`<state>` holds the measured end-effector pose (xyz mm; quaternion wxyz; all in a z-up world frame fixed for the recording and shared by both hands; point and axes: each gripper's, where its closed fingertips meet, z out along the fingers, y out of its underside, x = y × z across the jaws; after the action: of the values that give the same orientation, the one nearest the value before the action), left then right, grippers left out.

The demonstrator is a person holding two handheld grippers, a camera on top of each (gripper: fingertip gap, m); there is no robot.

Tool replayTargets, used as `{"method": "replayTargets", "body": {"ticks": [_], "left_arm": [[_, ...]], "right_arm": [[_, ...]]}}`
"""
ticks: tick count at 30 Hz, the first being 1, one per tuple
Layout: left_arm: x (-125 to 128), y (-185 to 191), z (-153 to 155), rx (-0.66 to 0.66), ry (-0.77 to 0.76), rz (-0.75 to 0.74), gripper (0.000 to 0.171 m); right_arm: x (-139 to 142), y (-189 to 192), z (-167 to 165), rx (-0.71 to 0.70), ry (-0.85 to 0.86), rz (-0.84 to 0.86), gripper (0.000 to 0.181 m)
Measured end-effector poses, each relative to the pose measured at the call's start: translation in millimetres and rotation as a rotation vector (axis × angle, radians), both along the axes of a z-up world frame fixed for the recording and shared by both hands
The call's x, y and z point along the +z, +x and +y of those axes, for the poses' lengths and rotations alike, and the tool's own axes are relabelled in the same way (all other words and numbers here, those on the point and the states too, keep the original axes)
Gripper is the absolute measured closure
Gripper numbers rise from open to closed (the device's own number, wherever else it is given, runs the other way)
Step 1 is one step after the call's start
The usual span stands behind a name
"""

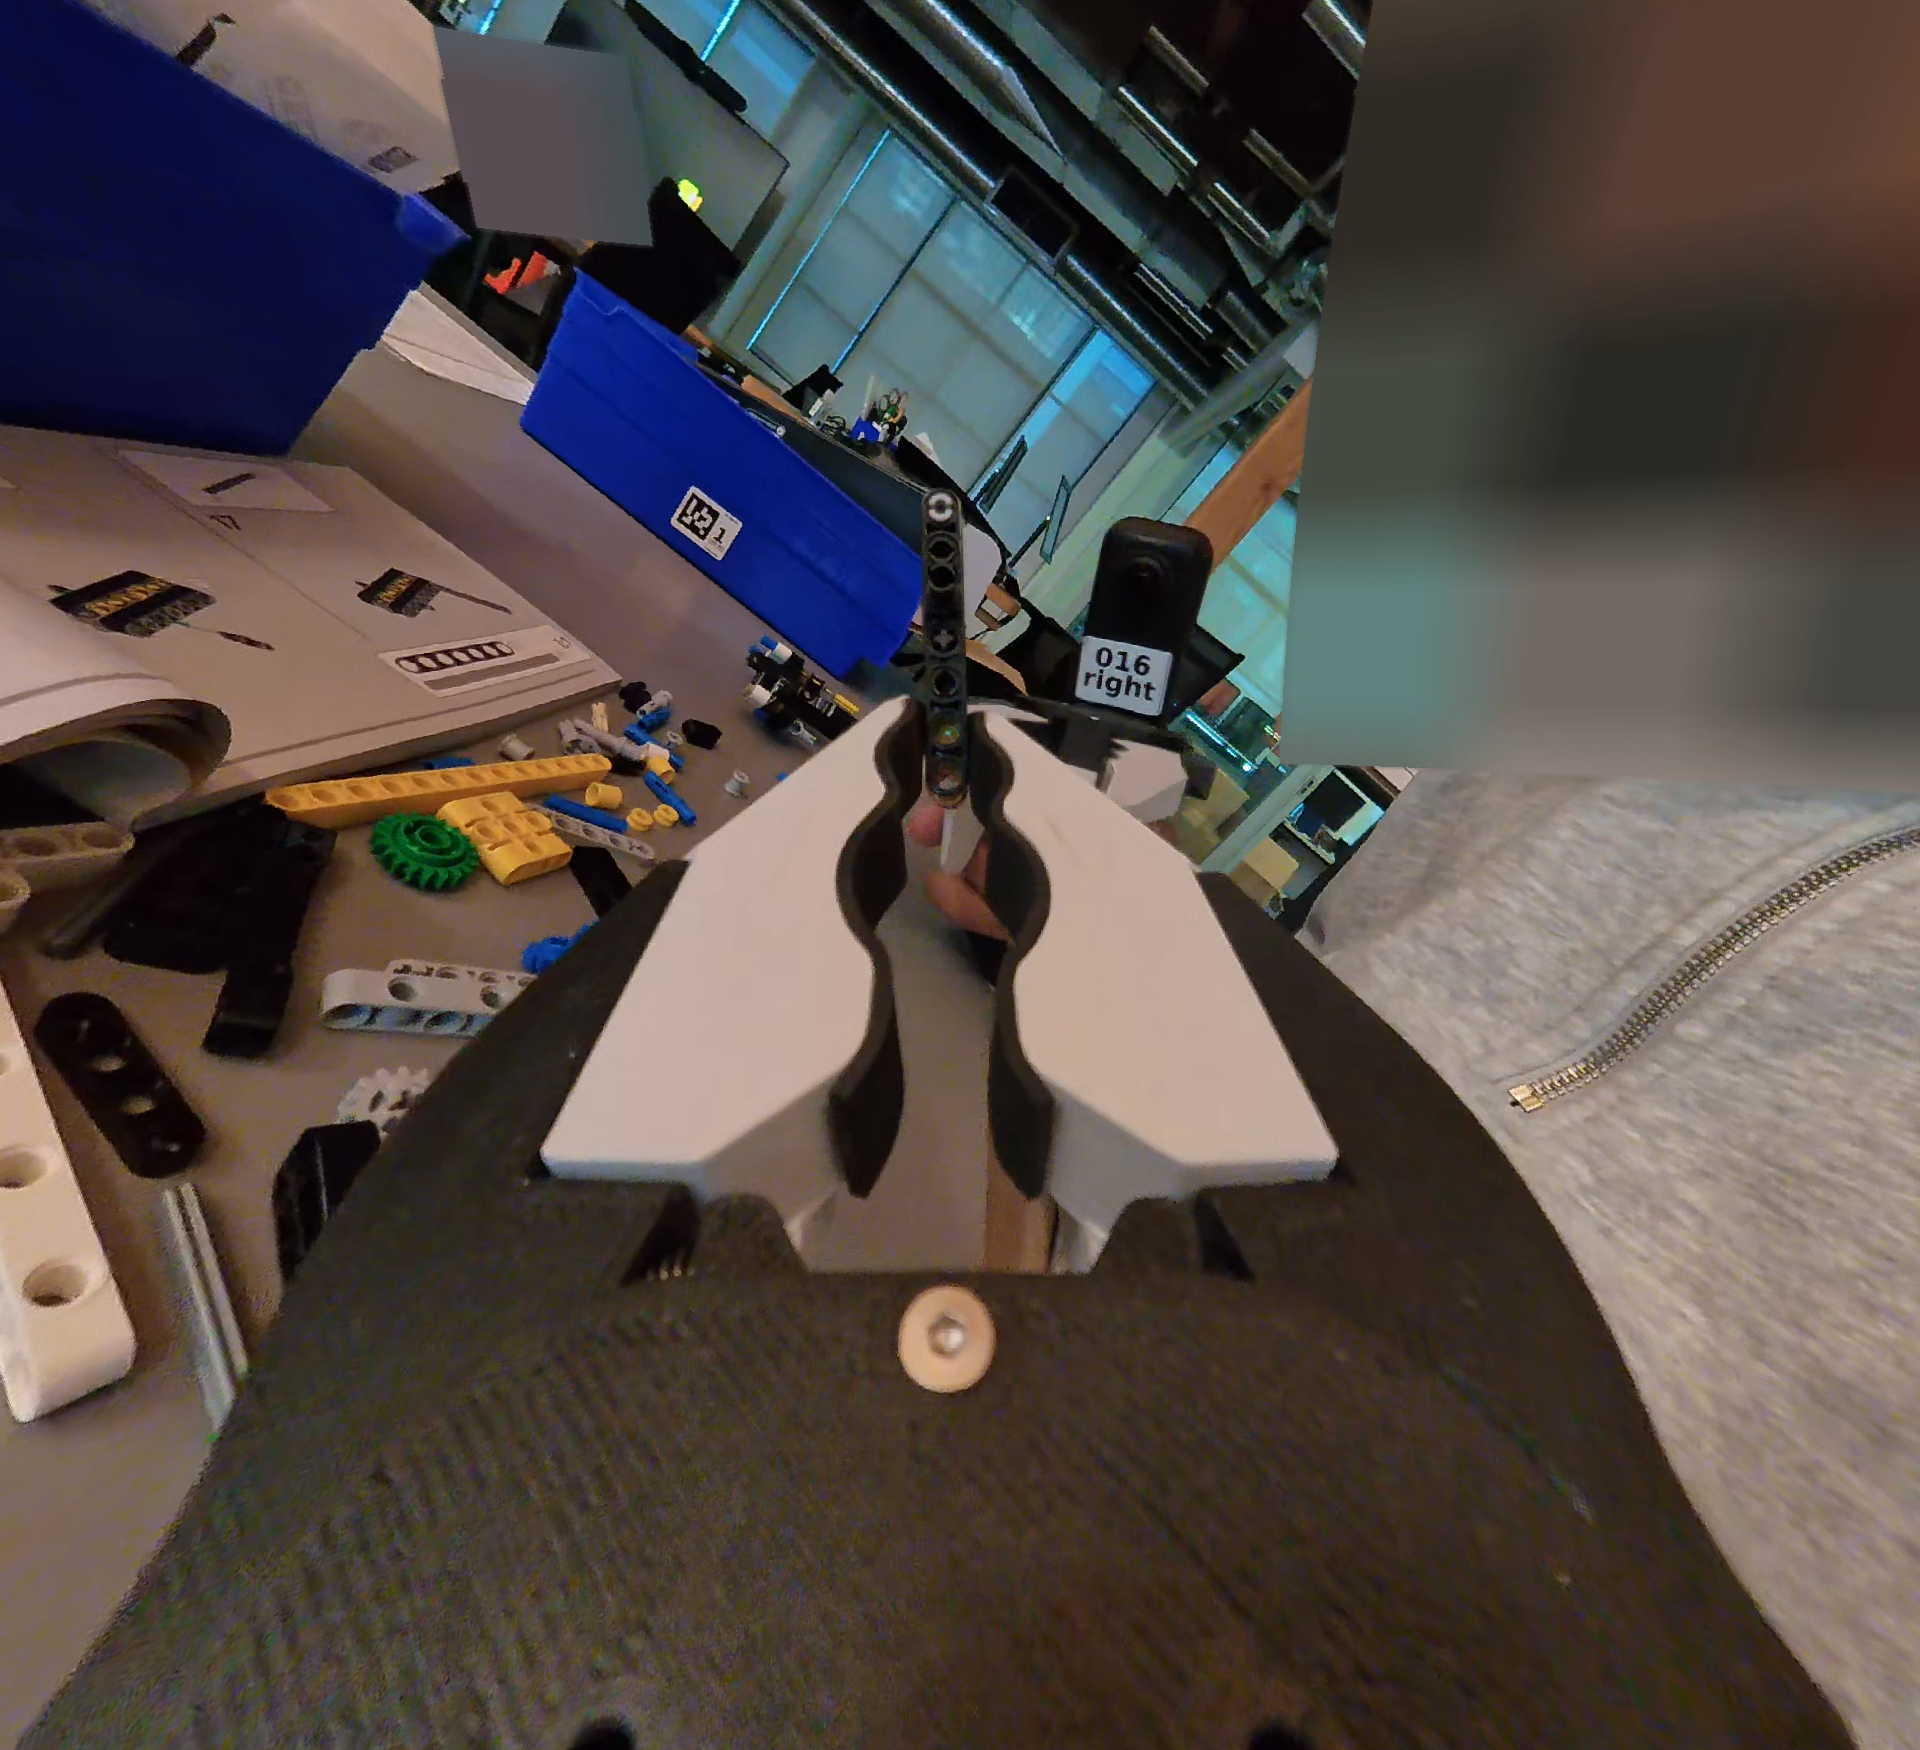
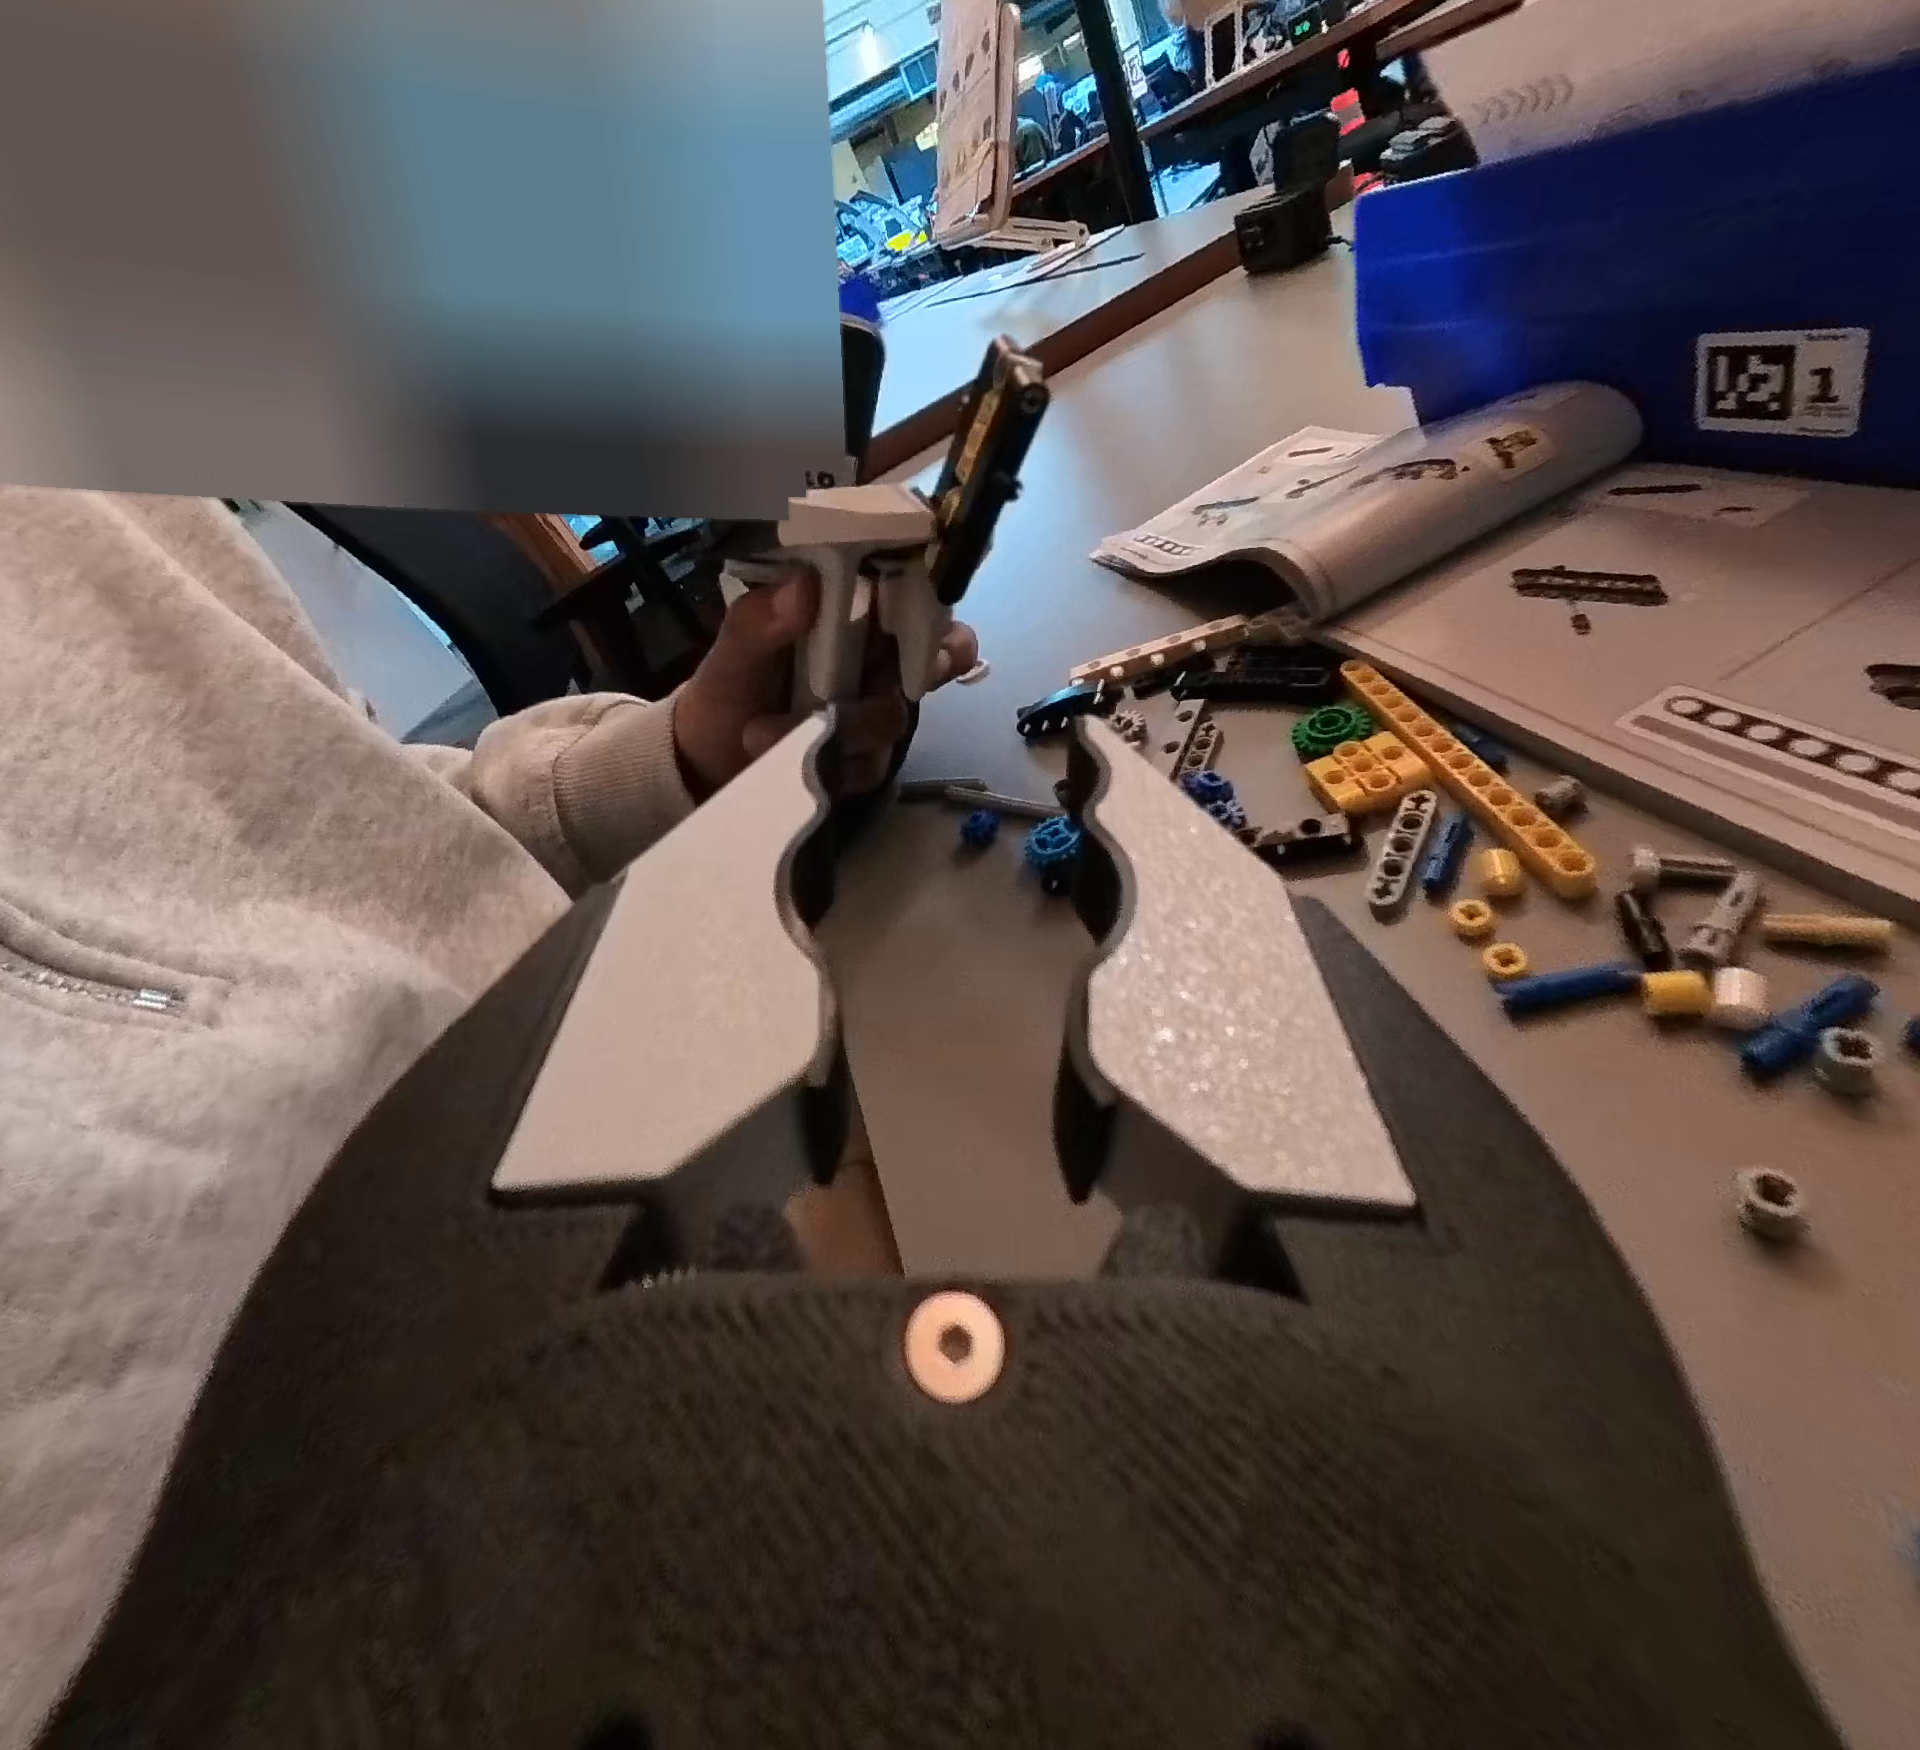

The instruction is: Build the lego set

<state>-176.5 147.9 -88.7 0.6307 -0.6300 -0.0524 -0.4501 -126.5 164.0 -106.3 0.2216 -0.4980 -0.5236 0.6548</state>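
My left gripper [image 1: 943, 765] is shut on a black holed beam assembly [image 1: 943, 620] and holds it upright above the table; it also shows in the right wrist view [image 2: 982, 479] with yellow on its side, tilted, held by the far left gripper [image 2: 914, 547]. My right gripper [image 2: 951, 750] is open and empty above the table near small blue gears [image 2: 1049, 843]. Its camera end [image 1: 1127, 630] shows just behind the beam in the left wrist view. A long yellow beam [image 2: 1465, 781], a green gear [image 2: 1330, 729] and a yellow block [image 2: 1361, 765] lie on the table.
An open instruction booklet [image 2: 1558, 578] lies behind the loose parts. Blue bins [image 1: 717, 495] [image 2: 1621, 277] stand at the back. Several small pins and bushes [image 2: 1673, 988] are scattered to the right. A grey-sleeved arm [image 2: 260, 765] is at the left. Across from one pair of fingers to the other is roughly 6 centimeters.
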Motion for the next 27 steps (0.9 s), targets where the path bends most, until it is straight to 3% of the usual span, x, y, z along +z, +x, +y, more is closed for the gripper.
{"method": "replayTargets", "body": {"ticks": [13,27], "left_arm": [[-4,10,2,-0.03,-0.019,0.051,0.165],[-12,48,-2,-0.179,-0.058,0.15,0.165]], "right_arm": [[-1,0,-1,-0.002,0.012,-0.007,0.141],[18,3,9,-0.046,-0.079,0.07,0.146]]}}
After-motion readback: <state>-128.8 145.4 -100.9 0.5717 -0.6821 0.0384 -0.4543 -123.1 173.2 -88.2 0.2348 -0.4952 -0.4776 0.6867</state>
